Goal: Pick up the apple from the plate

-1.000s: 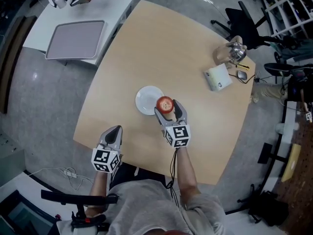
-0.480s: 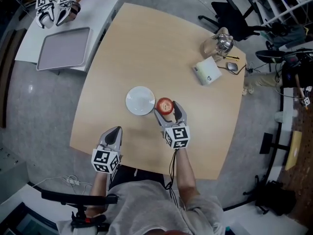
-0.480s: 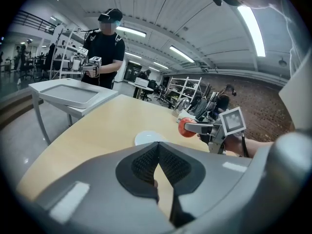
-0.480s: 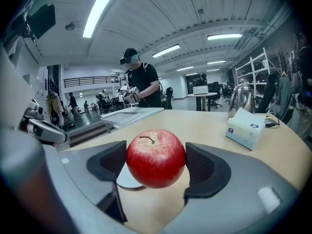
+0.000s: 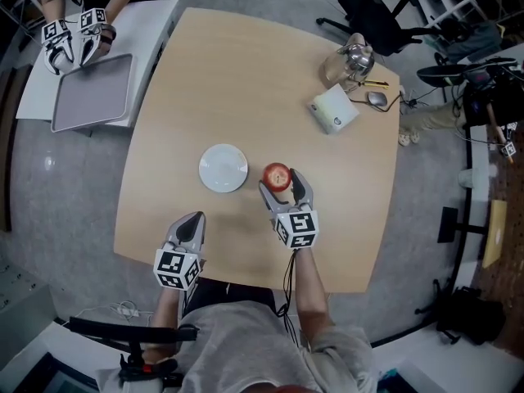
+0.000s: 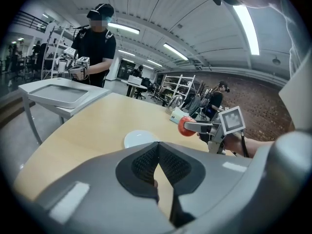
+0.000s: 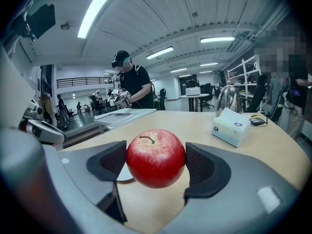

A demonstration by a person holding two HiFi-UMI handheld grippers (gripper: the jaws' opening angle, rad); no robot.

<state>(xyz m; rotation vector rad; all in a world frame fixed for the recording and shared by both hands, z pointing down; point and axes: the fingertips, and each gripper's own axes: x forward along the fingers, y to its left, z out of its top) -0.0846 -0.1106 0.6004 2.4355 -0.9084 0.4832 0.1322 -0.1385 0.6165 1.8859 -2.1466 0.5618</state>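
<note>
My right gripper (image 5: 278, 184) (image 7: 156, 160) is shut on a red apple (image 5: 277, 175) (image 7: 156, 157), which hangs above the wooden table (image 5: 246, 80), stem up. The apple (image 6: 185, 126) shows in the left gripper view too, off to the right. The white plate (image 5: 223, 168) (image 6: 140, 139) lies bare on the table, left of the apple and apart from it. My left gripper (image 5: 191, 224) (image 6: 157, 172) hovers over the table's near edge, jaws shut with nothing between them.
At the table's far right stand a tissue box (image 5: 333, 109) (image 7: 232, 126), a glass kettle (image 5: 350, 58) (image 7: 227, 100) and a computer mouse (image 5: 376, 98). A white side table with a grey tray (image 5: 92, 92) stands far left, where another person (image 6: 95, 43) holds two grippers (image 5: 72, 38).
The apple in my right gripper has come off the plate and now sits to the plate's right, with a gap between them. My left gripper has stayed put.
</note>
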